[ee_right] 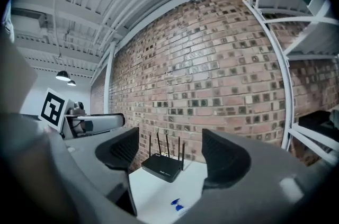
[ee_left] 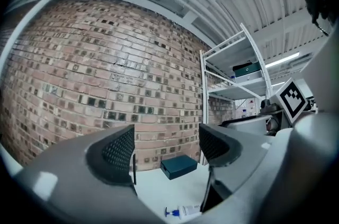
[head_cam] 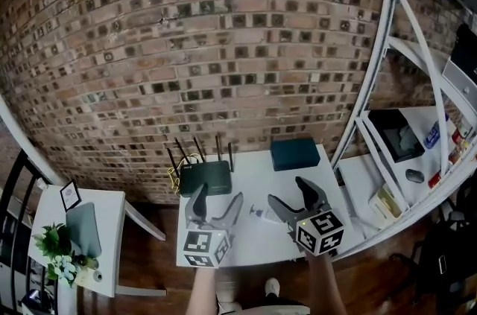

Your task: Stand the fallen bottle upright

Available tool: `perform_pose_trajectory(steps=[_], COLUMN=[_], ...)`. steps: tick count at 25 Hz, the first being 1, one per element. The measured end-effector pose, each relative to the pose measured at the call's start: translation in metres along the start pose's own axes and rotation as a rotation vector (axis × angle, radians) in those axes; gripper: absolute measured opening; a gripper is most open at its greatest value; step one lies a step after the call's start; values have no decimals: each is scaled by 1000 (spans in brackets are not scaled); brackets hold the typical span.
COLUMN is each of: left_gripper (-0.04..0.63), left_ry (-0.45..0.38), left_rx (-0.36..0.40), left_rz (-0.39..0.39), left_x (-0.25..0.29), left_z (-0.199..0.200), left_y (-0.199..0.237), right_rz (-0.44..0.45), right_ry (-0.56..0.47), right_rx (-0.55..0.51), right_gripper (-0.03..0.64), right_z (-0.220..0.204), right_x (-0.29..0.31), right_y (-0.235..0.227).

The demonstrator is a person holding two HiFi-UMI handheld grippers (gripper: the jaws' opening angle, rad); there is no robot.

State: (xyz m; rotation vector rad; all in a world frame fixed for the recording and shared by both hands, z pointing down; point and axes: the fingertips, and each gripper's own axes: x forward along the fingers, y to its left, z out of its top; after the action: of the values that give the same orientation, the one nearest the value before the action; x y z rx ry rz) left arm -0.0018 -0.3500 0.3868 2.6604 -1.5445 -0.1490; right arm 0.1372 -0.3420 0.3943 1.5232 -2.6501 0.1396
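Here, a small white plastic bottle with a blue pump cap point(head_cam: 257, 214) lies on its side on the white rectangular table point(head_cam: 250, 240), near the front edge and in the gap between the two grippers. Neither tool touches it. The left gripper point(head_cam: 218, 196) hovers above the table with its jaws spread wide and nothing between them; in the left gripper view the bottle shows low between the jaws, cap pointing left, on the tabletop beyond them. The right gripper point(head_cam: 287, 191) also hangs with its jaws apart and empty, and its own view catches only the blue cap end of the bottle at the bottom, so the body is hard to make out there.

Behind the bottle, toward the red-brown brick wall point(head_cam: 223, 45), a flat black router with four upright antennas point(head_cam: 205, 176) sits at the table's left rear, and a dark teal rectangular box point(head_cam: 295, 154) sits at the right rear, well apart from it. A white metal shelving frame point(head_cam: 402, 68) stands just beside the table on the right.
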Motion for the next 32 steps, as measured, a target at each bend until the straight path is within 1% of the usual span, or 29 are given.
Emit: perform_pose_trajectory(steps=[3, 5, 8, 11, 13, 15, 17, 20, 23, 25, 28, 32], left_gripper=[390, 390, 390, 390, 390, 390, 390, 385, 376, 374, 373, 373], left_ry=[-2, 8, 34, 66, 88, 122, 154, 180, 191, 195, 208, 236], left_rx=[10, 21, 30, 29, 24, 25, 22, 6, -21, -35, -57, -83], left_rz=[6, 8, 0, -11, -12, -16, -21, -27, -31, -32, -23, 2], left_x=[33, 50, 69, 76, 83, 87, 82, 74, 66, 59, 49, 36], left_z=[0, -6, -22, -41, -53, -68, -85, -109, -123, -128, -138, -151], left_y=[-8, -15, -21, -15, -4, 3, 8, 17, 24, 27, 34, 43], right_rz=[42, 74, 144, 237, 247, 228, 230, 249, 288, 315, 360, 456], right_ry=[-1, 18, 83, 156, 184, 231, 309, 462, 629, 721, 825, 938], right_rx=[-14, -10, 12, 30, 35, 34, 28, 6, -71, -123, -197, -266], right_gripper=[359, 359, 359, 359, 359, 359, 359, 359, 359, 359, 359, 359], right_z=[3, -6, -30, -54, -65, -83, -114, -175, -234, -268, -307, -343], right_x=[10, 18, 34, 44, 52, 63, 73, 87, 95, 97, 103, 116], right_y=[-29, -44, -58, -54, -58, -67, -67, -61, -53, -46, -37, -21])
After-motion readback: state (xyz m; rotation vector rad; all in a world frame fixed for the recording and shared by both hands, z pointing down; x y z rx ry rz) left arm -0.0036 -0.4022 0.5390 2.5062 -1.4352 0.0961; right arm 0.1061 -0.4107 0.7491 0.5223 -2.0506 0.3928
